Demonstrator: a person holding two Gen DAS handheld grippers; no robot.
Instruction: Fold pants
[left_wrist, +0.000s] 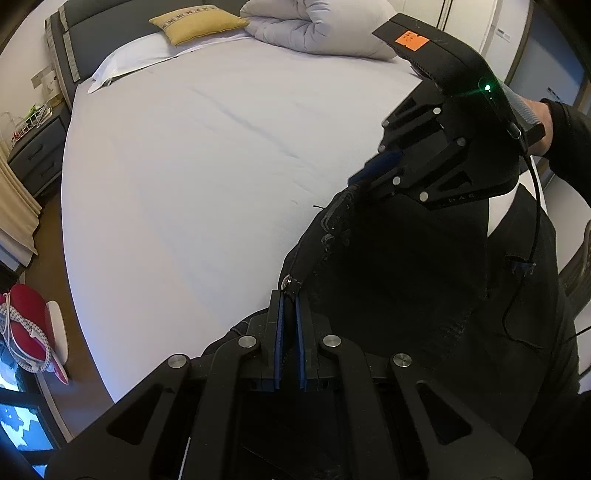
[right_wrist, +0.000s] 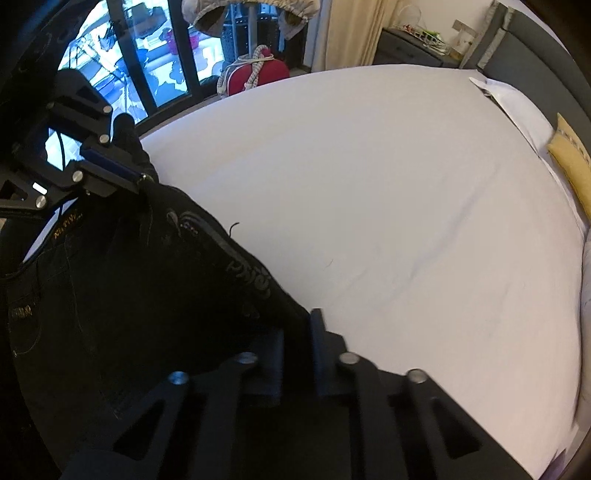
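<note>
A pair of black pants with pale embroidery hangs between my two grippers, above the near edge of the white bed. My left gripper is shut on one end of the waistband, beside its metal button. My right gripper is shut on the other end of the waistband, up and to the right. In the right wrist view the pants stretch from my right gripper to my left gripper at upper left. The legs hang down out of view.
A yellow cushion, a pillow and a rolled duvet lie at the head of the bed. A grey nightstand stands beside the bed. A red bag sits on the floor by the window.
</note>
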